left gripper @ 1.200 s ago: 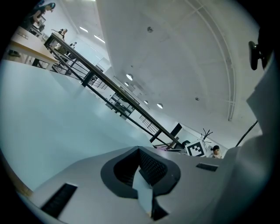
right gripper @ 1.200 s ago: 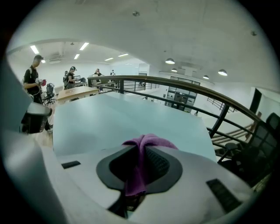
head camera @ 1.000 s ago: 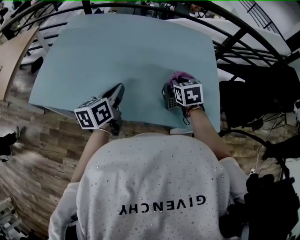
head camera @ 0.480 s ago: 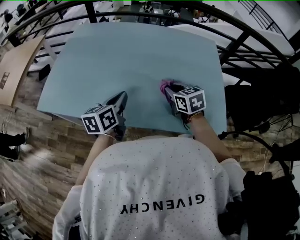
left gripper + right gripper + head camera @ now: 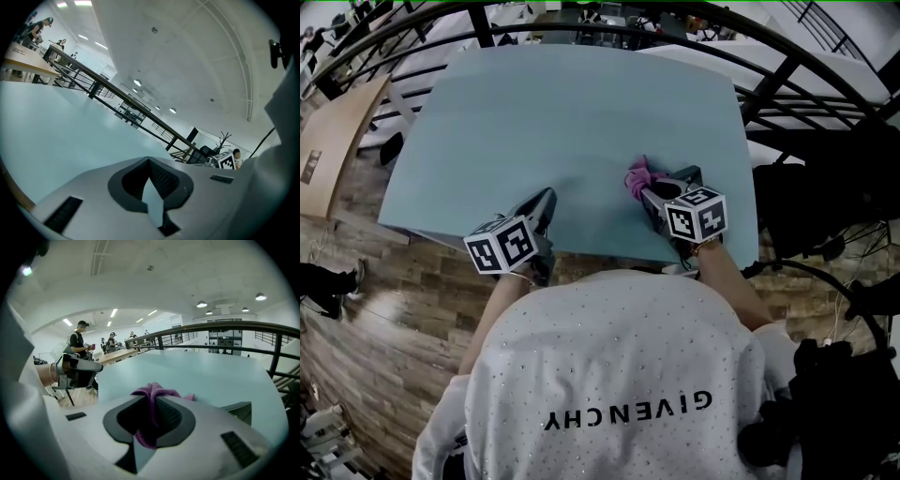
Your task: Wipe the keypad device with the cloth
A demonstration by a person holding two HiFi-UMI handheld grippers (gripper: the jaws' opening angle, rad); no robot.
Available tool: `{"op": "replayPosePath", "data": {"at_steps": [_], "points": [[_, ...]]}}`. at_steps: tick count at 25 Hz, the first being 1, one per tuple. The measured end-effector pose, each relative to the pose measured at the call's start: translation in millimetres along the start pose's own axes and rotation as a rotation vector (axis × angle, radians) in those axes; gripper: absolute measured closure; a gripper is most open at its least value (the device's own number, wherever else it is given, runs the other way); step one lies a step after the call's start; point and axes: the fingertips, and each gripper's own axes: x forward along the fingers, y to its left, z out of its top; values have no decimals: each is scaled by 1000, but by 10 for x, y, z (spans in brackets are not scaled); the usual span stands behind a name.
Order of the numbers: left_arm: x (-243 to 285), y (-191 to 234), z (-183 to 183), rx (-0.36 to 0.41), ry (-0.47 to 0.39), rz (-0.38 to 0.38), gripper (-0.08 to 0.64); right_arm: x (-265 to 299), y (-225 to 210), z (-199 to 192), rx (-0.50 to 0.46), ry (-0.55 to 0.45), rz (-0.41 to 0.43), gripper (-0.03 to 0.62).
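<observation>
My right gripper (image 5: 649, 194) is shut on a pink cloth (image 5: 638, 176) near the front right of the light blue table (image 5: 572, 112). In the right gripper view the cloth (image 5: 151, 394) is pinched between the jaws and bunches over their tips. A dark keypad device (image 5: 684, 177) lies mostly hidden under that gripper; one grey corner (image 5: 241, 410) of it shows at the right. My left gripper (image 5: 544, 200) rests at the table's front left, apart from the cloth. Its jaws (image 5: 149, 161) are shut, with nothing between them.
A black railing (image 5: 769, 84) curves round the table's far and right sides. Wooden floor (image 5: 356, 281) lies at the left and dark bags (image 5: 825, 187) at the right. Both grippers are close to the table's near edge (image 5: 600, 255). People stand far off (image 5: 79, 341).
My right gripper has drawn back and to the right toward the near edge, with the cloth still in it. The left gripper has hardly moved.
</observation>
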Motion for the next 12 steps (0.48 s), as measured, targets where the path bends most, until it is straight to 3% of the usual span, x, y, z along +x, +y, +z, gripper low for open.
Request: {"op": "replayPosePath", "data": {"at_steps": [7, 12], "points": [[-3, -105, -57, 10, 9, -17, 560, -152, 277, -45, -69, -70, 78, 537], [44, -181, -128, 15, 26, -32, 560, -212, 214, -252, -10, -60, 82, 537]]}}
